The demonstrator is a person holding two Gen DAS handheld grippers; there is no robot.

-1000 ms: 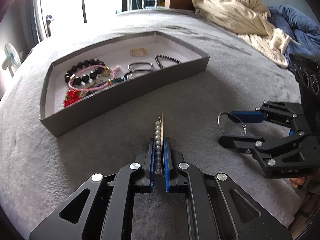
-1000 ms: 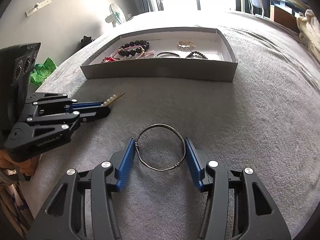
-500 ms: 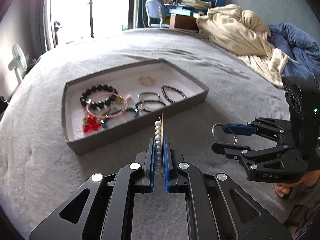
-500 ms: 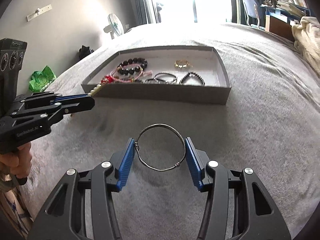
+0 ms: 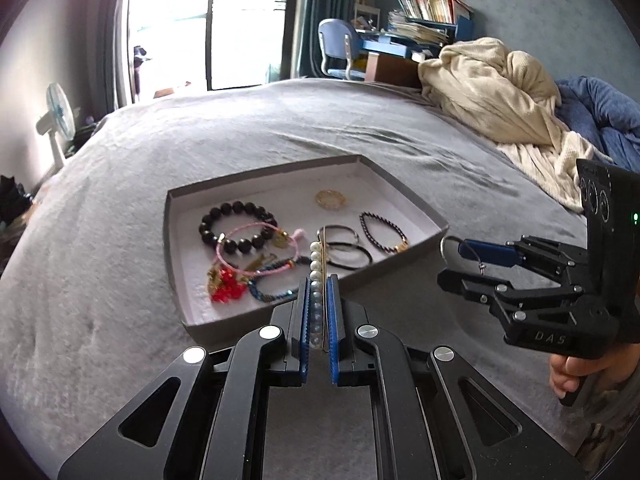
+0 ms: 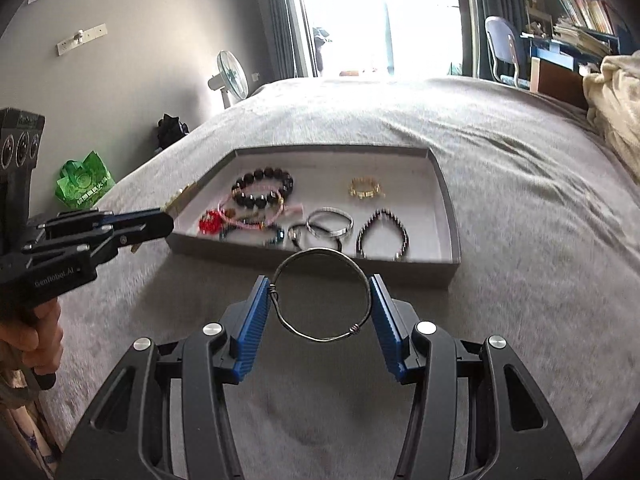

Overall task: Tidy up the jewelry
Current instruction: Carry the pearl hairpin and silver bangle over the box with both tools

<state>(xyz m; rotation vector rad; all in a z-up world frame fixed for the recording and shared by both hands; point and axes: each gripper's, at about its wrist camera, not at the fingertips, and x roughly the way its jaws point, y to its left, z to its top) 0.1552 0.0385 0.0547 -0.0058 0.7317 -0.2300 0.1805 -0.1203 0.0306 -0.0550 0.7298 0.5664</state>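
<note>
My left gripper (image 5: pixel 319 280) is shut on a pearl bar clip (image 5: pixel 315 260), whose tip hangs over the near wall of the grey tray (image 5: pixel 396 262). From the right wrist view this gripper (image 6: pixel 162 224) is beside the tray's left corner. My right gripper (image 6: pixel 319 284) is shut on a thin wire bangle (image 6: pixel 320 251), held flat just short of the tray (image 6: pixel 420 270). In the tray lie a black bead bracelet (image 5: pixel 236 224), a red bead piece (image 5: pixel 226 288), a gold bracelet (image 5: pixel 330 199) and dark bangles (image 5: pixel 346 248).
The tray rests on a grey bedspread (image 5: pixel 120 240). A cream blanket (image 5: pixel 492 92) and a blue one (image 5: pixel 600 108) are heaped at the right. A fan (image 5: pixel 60 112), a green bag (image 6: pixel 84 180) and a chair (image 5: pixel 340 52) stand off the bed.
Both grippers have risen and moved toward the tray, so more of its inside shows. The pearl clip now overlaps the tray's near wall. Both grips are unchanged.
</note>
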